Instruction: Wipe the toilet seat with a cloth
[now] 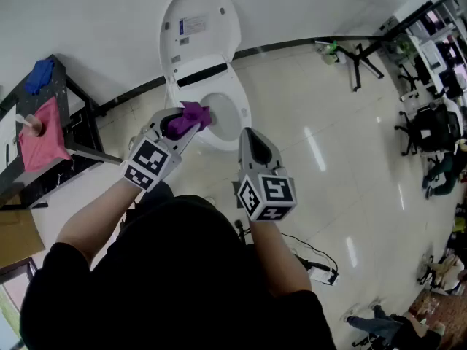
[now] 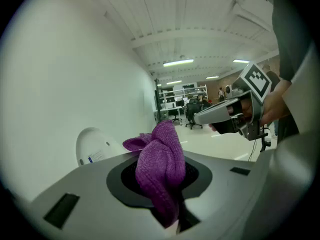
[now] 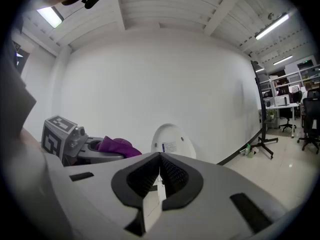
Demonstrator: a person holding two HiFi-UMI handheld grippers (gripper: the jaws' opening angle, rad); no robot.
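A white toilet [image 1: 232, 133] stands against the wall with its lid [image 1: 201, 22] raised; the lid also shows small in the left gripper view [image 2: 92, 146] and the right gripper view [image 3: 170, 141]. My left gripper [image 1: 195, 117] is shut on a bunched purple cloth [image 1: 188, 118], held in the air over the near left of the seat [image 1: 243, 102]. The cloth [image 2: 161, 171] fills the jaws in the left gripper view. My right gripper [image 1: 246, 131] hangs just right of it, above the bowl's front edge, jaws closed with nothing between them [image 3: 159, 176].
A black metal rack [image 1: 55, 133] at the left holds a pink cloth [image 1: 41, 133] and a blue cloth [image 1: 39, 75]. Black stands [image 1: 361, 60] and office chairs [image 1: 430, 126] crowd the far right. A white power strip [image 1: 323, 273] with cable lies on the floor.
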